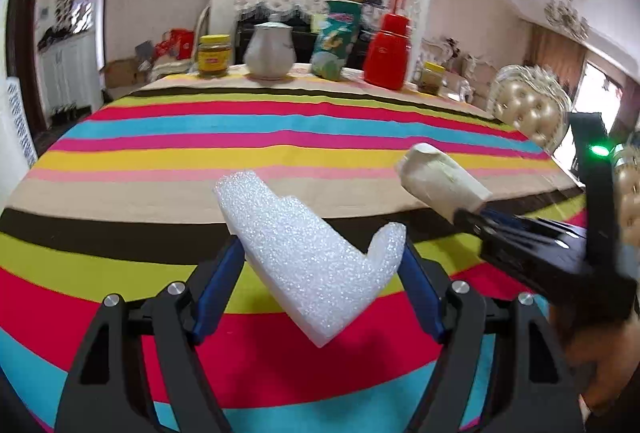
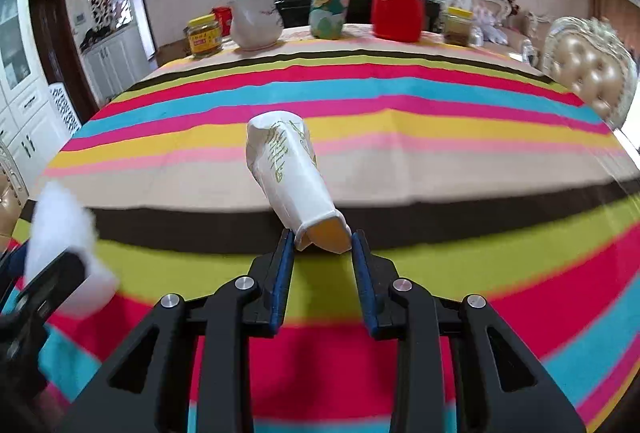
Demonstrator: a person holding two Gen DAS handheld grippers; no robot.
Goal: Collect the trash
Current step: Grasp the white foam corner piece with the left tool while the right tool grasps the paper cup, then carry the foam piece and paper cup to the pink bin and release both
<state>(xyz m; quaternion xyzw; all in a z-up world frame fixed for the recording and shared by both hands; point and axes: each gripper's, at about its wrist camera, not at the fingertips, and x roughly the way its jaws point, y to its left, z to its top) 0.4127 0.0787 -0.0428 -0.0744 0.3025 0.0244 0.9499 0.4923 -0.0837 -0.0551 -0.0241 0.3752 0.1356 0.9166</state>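
Right wrist view shows the crushed paper cup clamped by its flattened rim in the right gripper above the striped tablecloth, while the left gripper pinches a foam block; such a shallow rim grip could probably let the cup slip out.

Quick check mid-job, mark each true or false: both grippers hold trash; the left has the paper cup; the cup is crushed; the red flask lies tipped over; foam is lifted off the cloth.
1. Both grippers hold trash: true.
2. Left gripper has the paper cup: false, it holds the foam piece; the right gripper has the cup.
3. Cup is crushed: true.
4. Red flask tipped over: false, upright.
5. Foam is off the striped tablecloth: true.
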